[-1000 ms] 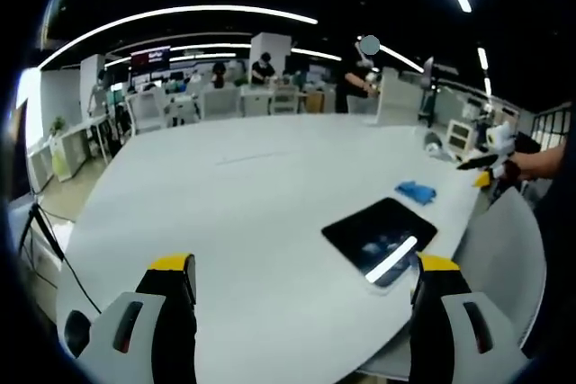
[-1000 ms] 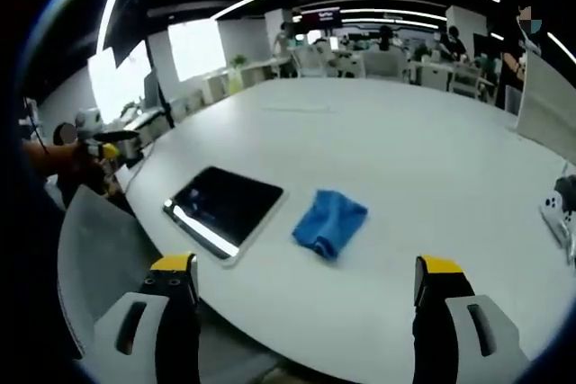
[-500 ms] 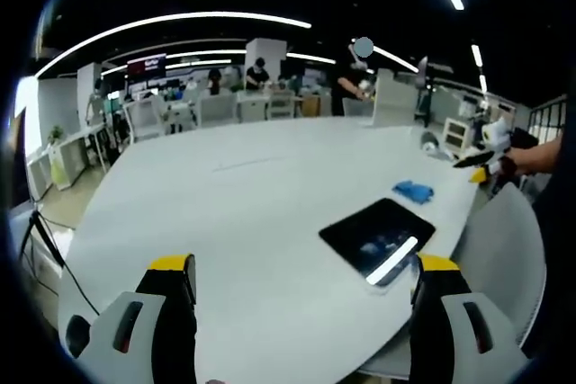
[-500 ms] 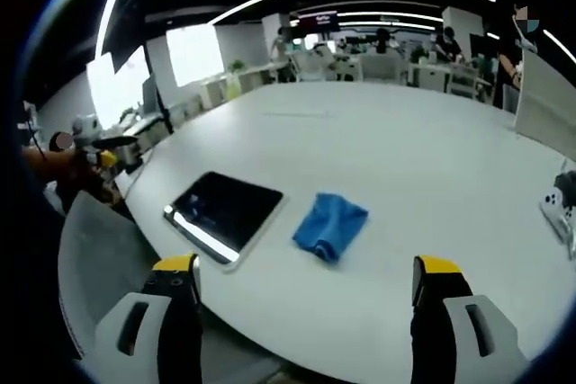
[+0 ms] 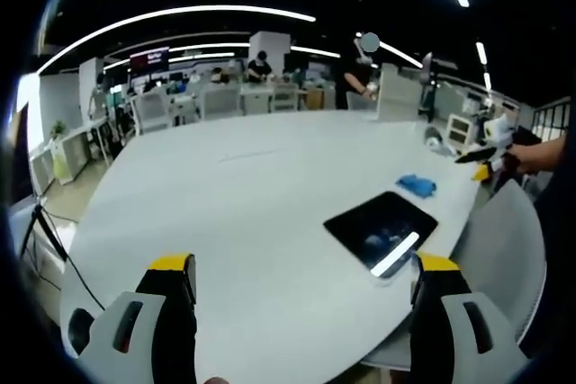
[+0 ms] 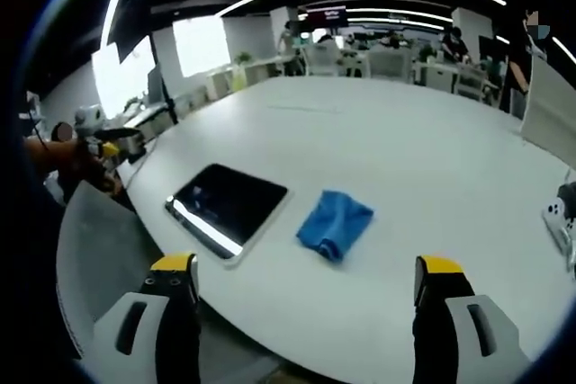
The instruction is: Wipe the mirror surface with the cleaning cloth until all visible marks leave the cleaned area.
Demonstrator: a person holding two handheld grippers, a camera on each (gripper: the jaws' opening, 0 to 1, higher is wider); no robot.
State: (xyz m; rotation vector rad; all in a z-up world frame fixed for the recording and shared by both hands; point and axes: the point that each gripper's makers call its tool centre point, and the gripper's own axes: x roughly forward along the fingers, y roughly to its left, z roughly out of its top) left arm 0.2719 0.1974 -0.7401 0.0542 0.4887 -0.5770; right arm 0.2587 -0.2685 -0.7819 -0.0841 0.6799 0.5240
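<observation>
A dark rectangular mirror [image 5: 382, 230] [image 6: 226, 206] lies flat near the edge of the big white table [image 5: 243, 204] [image 6: 405, 168], reflecting a bright ceiling strip. A crumpled blue cleaning cloth [image 6: 334, 223] [image 5: 417, 185] lies on the table just beside it. My left gripper [image 5: 304, 281] is open above the table, the mirror to its right. My right gripper [image 6: 306, 281] hangs open over the table's near edge, short of the cloth and mirror. Each gripper appears small and far off in the other's view, the right gripper [image 5: 486, 155] and the left gripper [image 6: 103, 143], held by a hand.
A grey chair back [image 5: 504, 249] [image 6: 94, 258] stands at the table edge beside the mirror. A white object [image 6: 560, 215] lies at the table's right edge. Desks, chairs and people fill the office behind. A cable [image 5: 49, 240] runs past the table's left side.
Both views drift slightly with the hands. The mirror and cloth lie where they were, and both grippers stay open.
</observation>
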